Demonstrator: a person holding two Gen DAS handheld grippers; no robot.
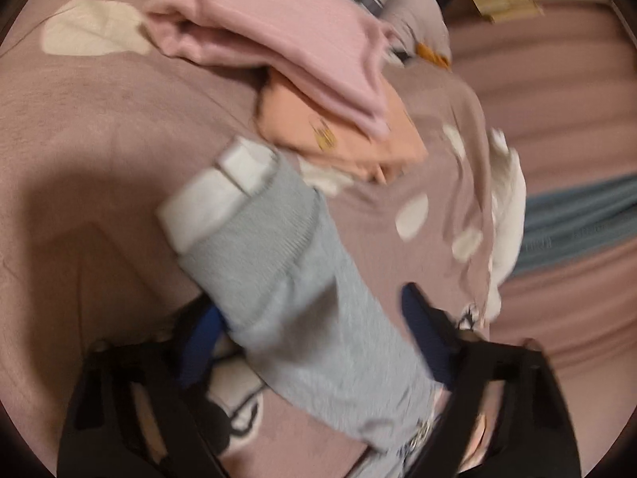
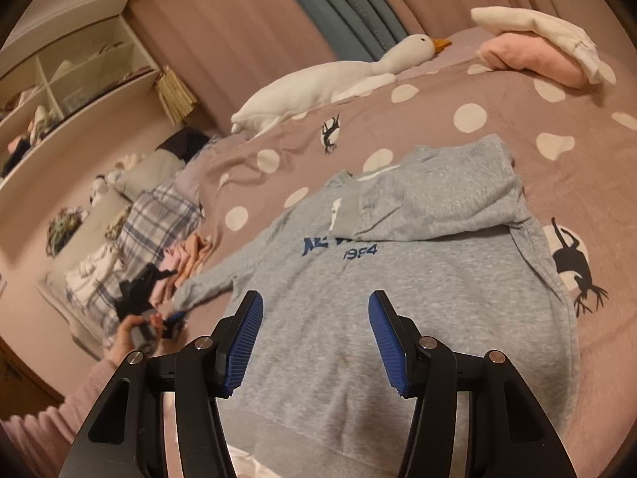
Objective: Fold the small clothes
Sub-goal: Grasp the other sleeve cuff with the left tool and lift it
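Sweatshirt (image 2: 358,298): flat mid-bed (image 2: 497,127), one sleeve folded. Left gripper (image 1: 314,318) jaws apart around other sleeve (image 1: 278,263), grip unclear. Right gripper (image 2: 316,342) open, empty. Pinch cuff firmly; fold across chest.

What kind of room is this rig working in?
Most likely a bedroom. The grey sweatshirt lies on a bed with a polka-dot duvet, a plush goose rests near the headboard end, and white shelves with clutter stand against the wall.
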